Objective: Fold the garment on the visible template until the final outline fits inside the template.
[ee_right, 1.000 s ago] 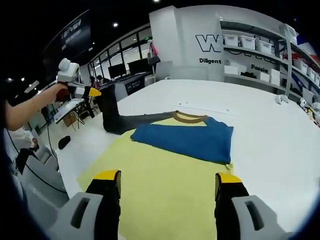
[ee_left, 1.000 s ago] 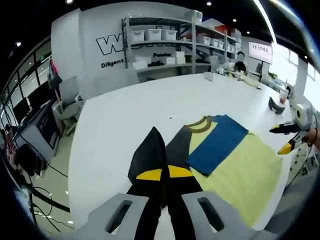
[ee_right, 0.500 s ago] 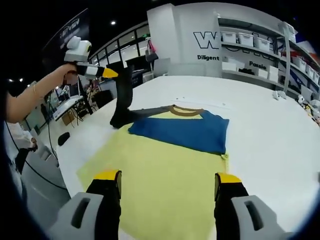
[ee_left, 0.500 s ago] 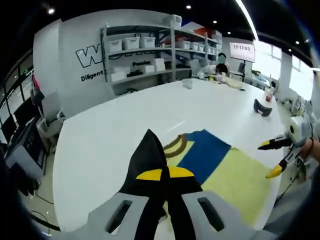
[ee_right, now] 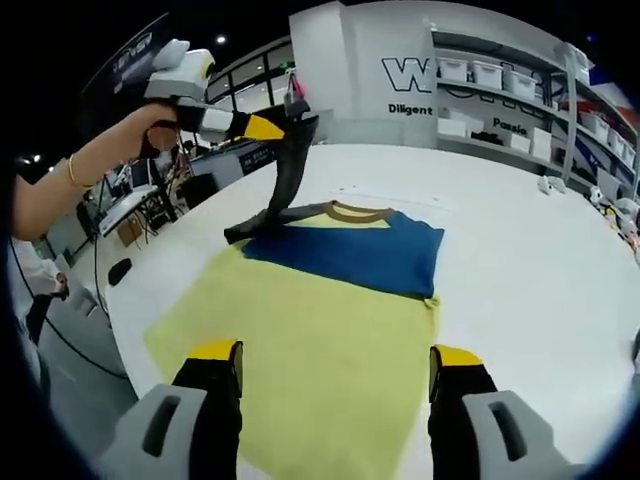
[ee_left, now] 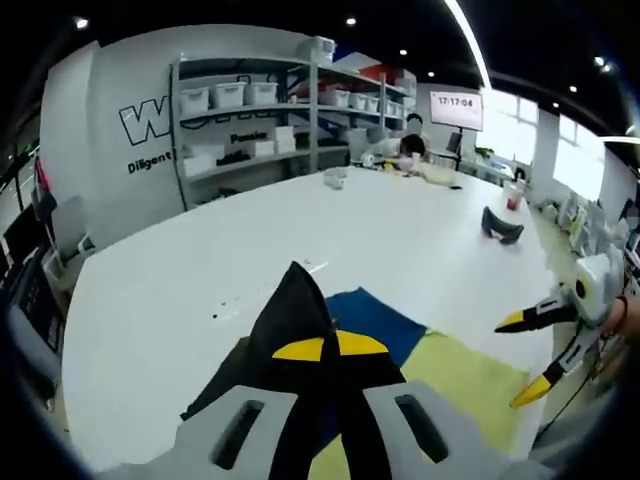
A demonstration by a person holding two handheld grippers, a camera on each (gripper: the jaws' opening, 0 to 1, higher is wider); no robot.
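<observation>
Dark sleeve (ee_right: 283, 172) hangs pinched in the raised left gripper (ee_right: 283, 122) above the yellow-and-blue garment (ee_right: 330, 300), while the right gripper (ee_right: 335, 372) stands spread.

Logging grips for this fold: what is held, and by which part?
The left gripper pinches the yellow-and-blue shirt's dark grey sleeve by its end; the right gripper holds nothing.

Open table (ee_right: 520, 230) surface beyond and right of garment (ee_right: 330, 300). Raised dark sleeve (ee_right: 285, 165), pinched in left gripper (ee_right: 285, 122), blocks passage above garment's left edge. Dark object (ee_left: 500, 225) standing well apart on far table.
</observation>
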